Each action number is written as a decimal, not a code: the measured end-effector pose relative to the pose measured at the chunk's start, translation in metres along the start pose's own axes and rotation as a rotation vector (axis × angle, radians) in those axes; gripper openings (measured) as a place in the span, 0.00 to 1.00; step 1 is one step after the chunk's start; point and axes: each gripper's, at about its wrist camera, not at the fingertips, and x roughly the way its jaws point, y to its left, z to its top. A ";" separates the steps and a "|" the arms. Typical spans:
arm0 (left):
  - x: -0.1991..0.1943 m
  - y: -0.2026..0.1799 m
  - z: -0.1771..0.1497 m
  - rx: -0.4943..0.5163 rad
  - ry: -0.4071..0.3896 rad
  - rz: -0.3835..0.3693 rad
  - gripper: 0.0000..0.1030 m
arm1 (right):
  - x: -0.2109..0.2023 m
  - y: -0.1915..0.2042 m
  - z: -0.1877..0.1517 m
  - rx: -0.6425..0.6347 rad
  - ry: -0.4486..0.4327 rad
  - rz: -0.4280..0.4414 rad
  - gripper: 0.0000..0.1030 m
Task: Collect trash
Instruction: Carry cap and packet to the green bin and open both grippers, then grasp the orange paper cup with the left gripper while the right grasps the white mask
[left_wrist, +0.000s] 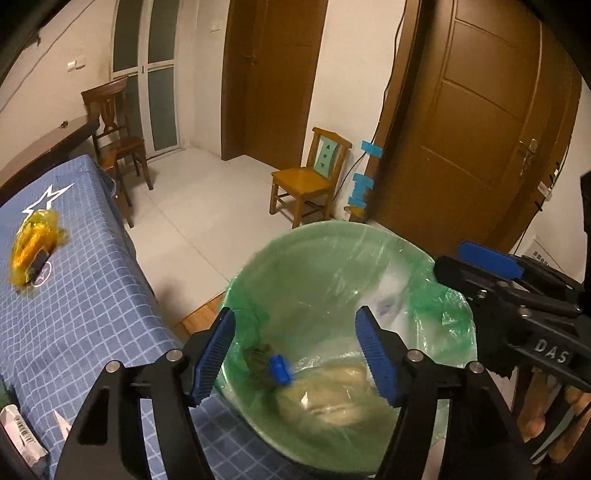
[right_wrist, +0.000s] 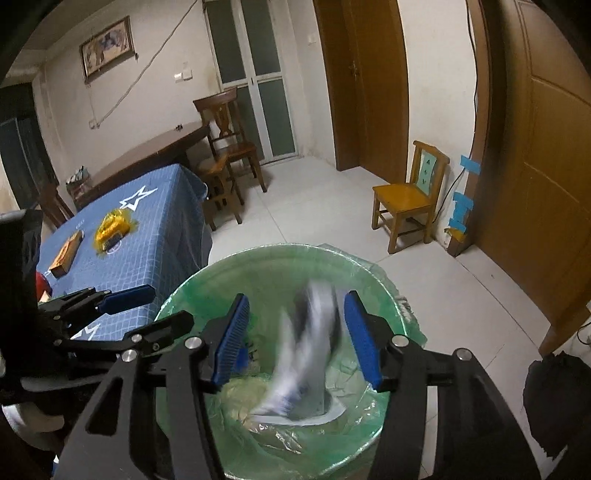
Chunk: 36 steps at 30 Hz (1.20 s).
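Observation:
A trash bin with a green liner (left_wrist: 332, 266) (right_wrist: 266, 273) stands on the floor beside the table. My left gripper (left_wrist: 295, 354) is open and empty above the bin. A small blue item (left_wrist: 280, 369) and pale trash (left_wrist: 340, 398) lie inside. My right gripper (right_wrist: 295, 339) is open over the bin; a blurred white and grey wrapper (right_wrist: 306, 347) is between its fingers, falling into the bin. The right gripper also shows in the left wrist view (left_wrist: 491, 266). A yellow wrapper (left_wrist: 33, 247) (right_wrist: 112, 227) and a brown box (right_wrist: 66, 254) lie on the blue checked tablecloth (left_wrist: 85, 295) (right_wrist: 155, 236).
A white barcoded packet (left_wrist: 18, 432) lies at the table's near left edge. A small wooden chair (left_wrist: 306, 177) (right_wrist: 410, 195) stands by the wall near a brown door (left_wrist: 472, 122). A dark chair (left_wrist: 114, 136) and a wooden table (right_wrist: 147, 155) stand farther back. Tiled floor surrounds the bin.

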 end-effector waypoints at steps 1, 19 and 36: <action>-0.001 0.001 0.001 -0.003 -0.001 0.001 0.67 | -0.002 0.000 0.000 0.001 -0.003 0.003 0.50; -0.154 0.045 -0.078 -0.027 -0.092 0.063 0.67 | -0.060 0.089 -0.032 -0.116 -0.123 0.210 0.58; -0.347 0.225 -0.263 -0.413 -0.156 0.410 0.67 | -0.044 0.255 -0.082 -0.428 0.022 0.528 0.63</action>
